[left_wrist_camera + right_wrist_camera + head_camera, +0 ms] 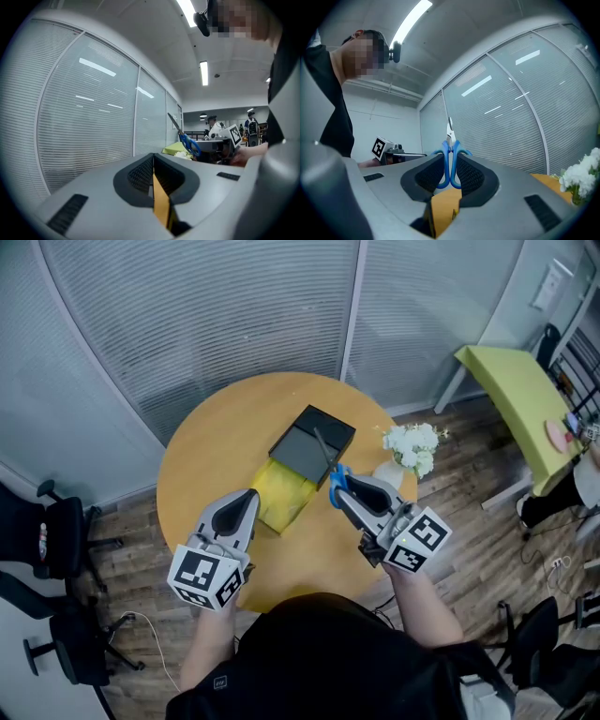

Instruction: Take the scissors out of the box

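Right gripper jaws clamped on the blue handles of the scissors, blades up, held in the air at the black box's near right corner. Left gripper jaws together, empty, near the box's front-left, above the tabletop.

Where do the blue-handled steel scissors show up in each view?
Head view: blue-handled steel scissors just right of centre, blades pointing up-left.
Left gripper view: scissors right of centre, in the background, blades up-left.
Right gripper view: scissors dead centre, handles between the fingers, blades up.
Shared landmark: white slatted blinds.
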`<state>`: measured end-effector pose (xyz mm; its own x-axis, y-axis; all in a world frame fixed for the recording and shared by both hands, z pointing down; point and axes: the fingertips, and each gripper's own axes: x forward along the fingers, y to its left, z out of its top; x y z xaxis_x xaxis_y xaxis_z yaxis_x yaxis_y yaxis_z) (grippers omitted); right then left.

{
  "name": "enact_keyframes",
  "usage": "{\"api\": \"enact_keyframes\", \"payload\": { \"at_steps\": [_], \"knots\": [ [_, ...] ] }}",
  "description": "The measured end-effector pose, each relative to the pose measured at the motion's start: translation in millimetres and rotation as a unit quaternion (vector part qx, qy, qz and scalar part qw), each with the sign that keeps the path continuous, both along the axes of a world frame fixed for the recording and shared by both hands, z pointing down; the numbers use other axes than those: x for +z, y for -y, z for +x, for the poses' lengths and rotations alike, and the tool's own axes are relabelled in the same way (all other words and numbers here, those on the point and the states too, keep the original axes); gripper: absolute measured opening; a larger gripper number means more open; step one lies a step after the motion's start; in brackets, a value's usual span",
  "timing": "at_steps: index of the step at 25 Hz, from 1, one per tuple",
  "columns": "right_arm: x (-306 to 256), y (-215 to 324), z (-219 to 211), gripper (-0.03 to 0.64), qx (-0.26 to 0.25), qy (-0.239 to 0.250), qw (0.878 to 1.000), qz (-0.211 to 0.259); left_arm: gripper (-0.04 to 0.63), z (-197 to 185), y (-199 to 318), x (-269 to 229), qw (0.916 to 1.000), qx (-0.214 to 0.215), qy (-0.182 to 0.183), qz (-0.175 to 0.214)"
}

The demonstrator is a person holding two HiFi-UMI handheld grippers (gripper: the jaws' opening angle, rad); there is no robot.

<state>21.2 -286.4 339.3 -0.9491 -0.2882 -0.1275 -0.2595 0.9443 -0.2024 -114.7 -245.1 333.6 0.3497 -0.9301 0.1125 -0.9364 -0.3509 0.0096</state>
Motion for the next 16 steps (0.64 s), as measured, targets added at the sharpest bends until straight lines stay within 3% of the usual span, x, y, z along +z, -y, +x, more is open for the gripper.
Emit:
{"api": "enact_keyframes", "payload": {
  "at_steps": [16],
  "knots": [
    [1,1,22,0.098,0.025,0.009,1.0,-0.003,0.014,-4,-6,3,1.0,0.0,-0.004,-0.002]
  ]
}}
